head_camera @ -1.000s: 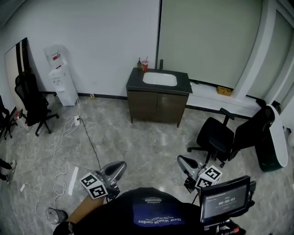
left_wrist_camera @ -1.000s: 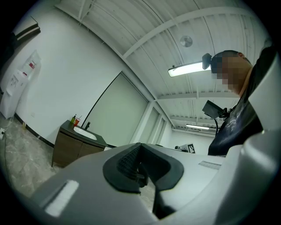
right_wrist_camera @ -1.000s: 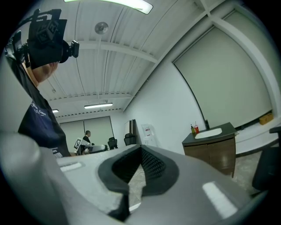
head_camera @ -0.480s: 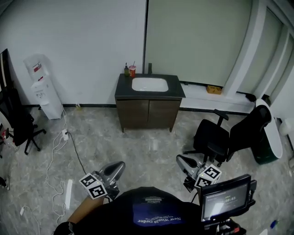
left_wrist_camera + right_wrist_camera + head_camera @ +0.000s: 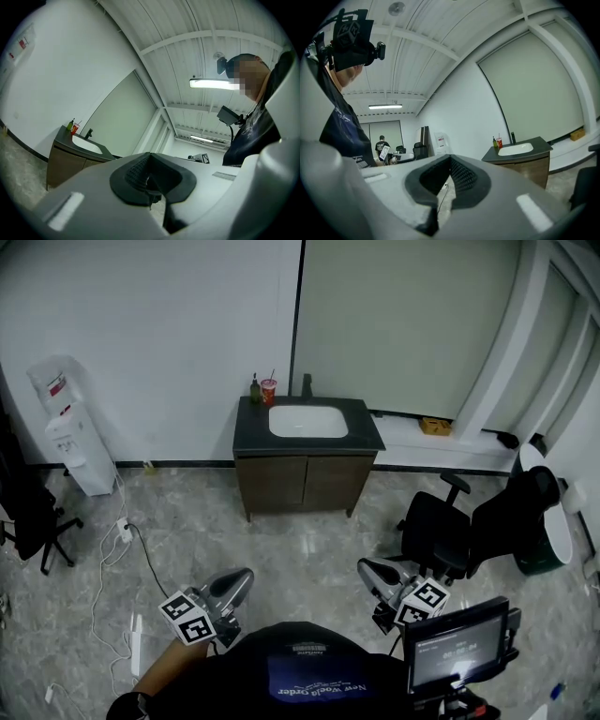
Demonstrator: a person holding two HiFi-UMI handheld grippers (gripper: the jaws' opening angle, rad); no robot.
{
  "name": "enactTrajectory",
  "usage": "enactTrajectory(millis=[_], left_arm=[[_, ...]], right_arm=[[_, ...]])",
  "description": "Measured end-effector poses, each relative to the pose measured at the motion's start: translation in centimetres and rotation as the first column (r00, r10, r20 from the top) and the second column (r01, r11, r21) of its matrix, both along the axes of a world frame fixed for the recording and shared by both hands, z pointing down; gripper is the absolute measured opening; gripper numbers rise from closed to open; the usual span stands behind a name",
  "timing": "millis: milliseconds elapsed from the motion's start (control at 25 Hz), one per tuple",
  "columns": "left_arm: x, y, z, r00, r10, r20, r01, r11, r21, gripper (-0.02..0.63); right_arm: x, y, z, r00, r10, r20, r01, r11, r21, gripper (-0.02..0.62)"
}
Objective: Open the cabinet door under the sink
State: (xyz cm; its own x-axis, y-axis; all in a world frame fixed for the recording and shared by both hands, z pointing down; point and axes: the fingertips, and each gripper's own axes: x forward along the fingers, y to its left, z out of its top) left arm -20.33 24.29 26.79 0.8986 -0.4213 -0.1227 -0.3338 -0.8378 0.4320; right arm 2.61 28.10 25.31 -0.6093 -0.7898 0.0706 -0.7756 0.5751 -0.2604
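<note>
Trouble is judged likeliest from the cables (image 5: 120, 531) strewn over the floor (image 5: 281, 554) at the left, on which a foot could be caught, and from the chairs (image 5: 441, 531) at the right, against which the right hand-held gripper (image 5: 366, 568) could be knocked. The cabinet (image 5: 305, 484) is seen well apart from both grippers, under the sink (image 5: 307, 421). The left hand-held gripper (image 5: 244, 577) and the right are both held fully closed on nothing, so a door could be missed unless they are opened. Counted: one cabinet, two doors (image 5: 274, 486), one sink, two hand-held grippers, three chairs.
</note>
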Motion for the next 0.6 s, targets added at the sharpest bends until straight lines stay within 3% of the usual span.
enactTrajectory(millis=[280, 600], left_arm=[[2.1, -7.3, 1.0, 0.998, -0.069, 0.013, 0.069, 0.997, -0.022, 0.000], [8.4, -14.8, -0.6, 0.981, -0.189, 0.034, 0.189, 0.982, 0.010, 0.000]], right_arm=[[2.7, -8.9, 1.1, 0.998, -0.056, 0.027, 0.056, 0.998, -0.015, 0.001], [8.2, -19.6, 0.2, 0.979, -0.201, 0.020, 0.201, 0.979, 0.013, 0.002]])
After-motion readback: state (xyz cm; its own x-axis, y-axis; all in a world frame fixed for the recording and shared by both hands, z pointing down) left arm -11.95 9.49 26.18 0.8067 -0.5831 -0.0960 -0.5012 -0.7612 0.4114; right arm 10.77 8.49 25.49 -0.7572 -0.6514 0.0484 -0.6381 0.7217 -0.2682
